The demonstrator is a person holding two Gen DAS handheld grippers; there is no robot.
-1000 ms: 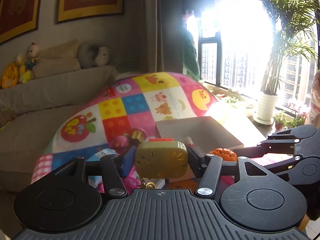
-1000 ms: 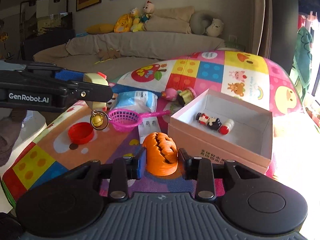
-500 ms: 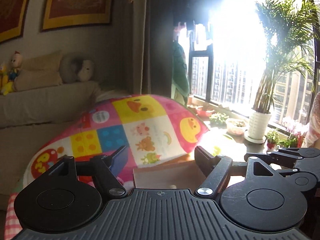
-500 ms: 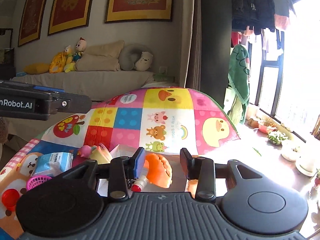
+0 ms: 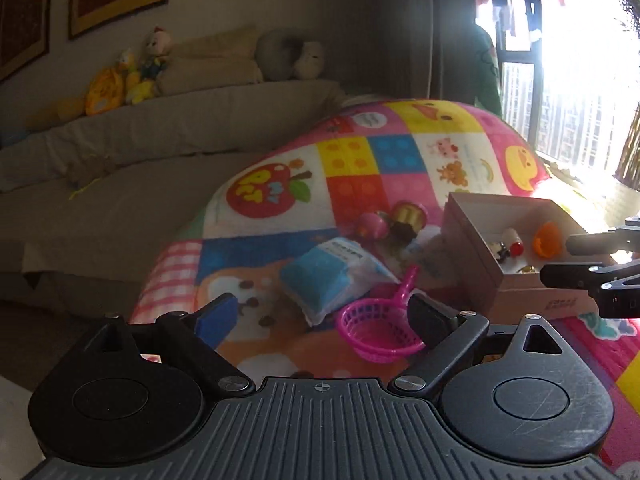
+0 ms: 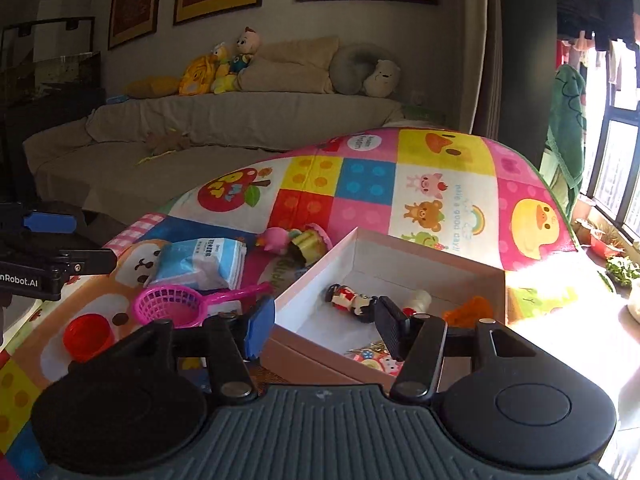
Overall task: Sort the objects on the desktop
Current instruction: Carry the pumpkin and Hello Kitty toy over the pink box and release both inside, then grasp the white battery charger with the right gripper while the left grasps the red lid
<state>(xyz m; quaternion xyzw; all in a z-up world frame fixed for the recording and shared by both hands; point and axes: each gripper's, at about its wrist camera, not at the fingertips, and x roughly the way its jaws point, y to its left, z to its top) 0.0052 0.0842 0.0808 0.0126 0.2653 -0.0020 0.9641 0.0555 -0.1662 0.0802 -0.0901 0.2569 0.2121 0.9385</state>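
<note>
Both grippers have let go of their toys since the earlier frames. Left gripper (image 5: pixel 322 314) hangs with jaws spread and empty; the pink net scoop (image 5: pixel 378 330) lies just ahead of its right finger. Right gripper (image 6: pixel 322 320) is released too, over the cardboard box (image 6: pixel 420 256), where the orange pumpkin (image 6: pixel 470 310) lies ahead to its right.

The right gripper's finger (image 6: pixel 390 330) hides part of the figurine (image 6: pixel 352 302); the box wall (image 5: pixel 472 256) hides its contents' lower parts.
</note>
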